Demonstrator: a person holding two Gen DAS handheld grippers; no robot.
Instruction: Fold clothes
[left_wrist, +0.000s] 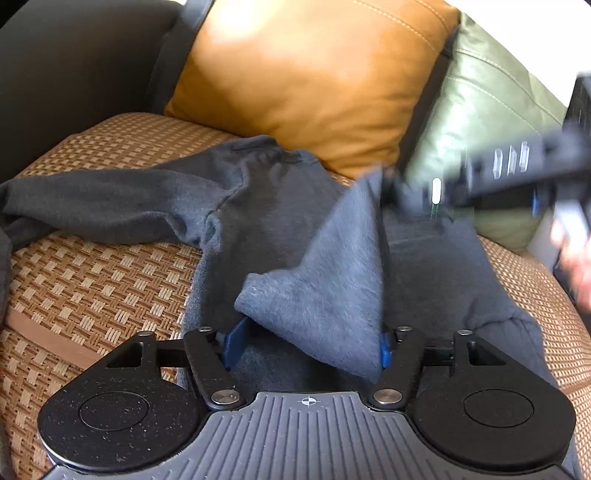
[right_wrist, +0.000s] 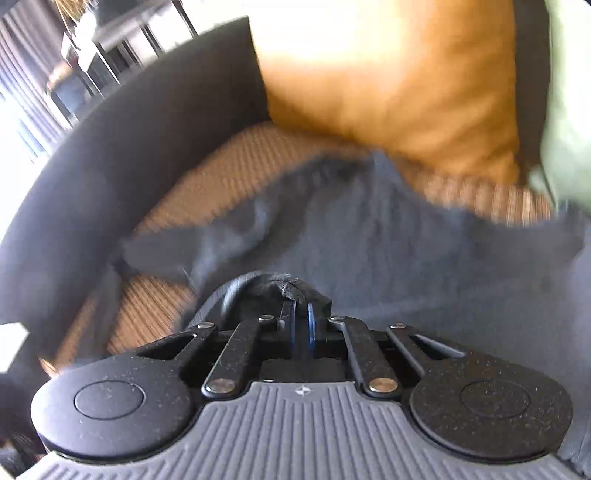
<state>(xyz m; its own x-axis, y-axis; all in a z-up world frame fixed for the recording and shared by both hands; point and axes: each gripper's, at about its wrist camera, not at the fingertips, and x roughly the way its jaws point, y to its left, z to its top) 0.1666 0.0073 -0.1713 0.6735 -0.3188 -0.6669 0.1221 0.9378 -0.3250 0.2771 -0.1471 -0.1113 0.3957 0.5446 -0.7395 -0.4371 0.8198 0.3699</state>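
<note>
A dark grey sweatshirt (left_wrist: 258, 206) lies spread on a woven seat mat (left_wrist: 92, 288), one sleeve (left_wrist: 103, 199) trailing to the left. My left gripper (left_wrist: 309, 347) is open, its blue pads (left_wrist: 232, 345) wide apart, and a lifted flap of the sweatshirt (left_wrist: 332, 288) hangs down between them. The flap's top corner is pinched by my right gripper (left_wrist: 391, 188), blurred at the upper right. In the right wrist view my right gripper (right_wrist: 301, 314) is shut on a bunched fold of the sweatshirt (right_wrist: 369, 240).
An orange leather cushion (left_wrist: 306, 81) and a green cushion (left_wrist: 480, 122) lean on the sofa back behind the garment. A dark sofa arm (left_wrist: 74, 74) curves round the left. A person's hand (left_wrist: 576, 258) shows at the right edge.
</note>
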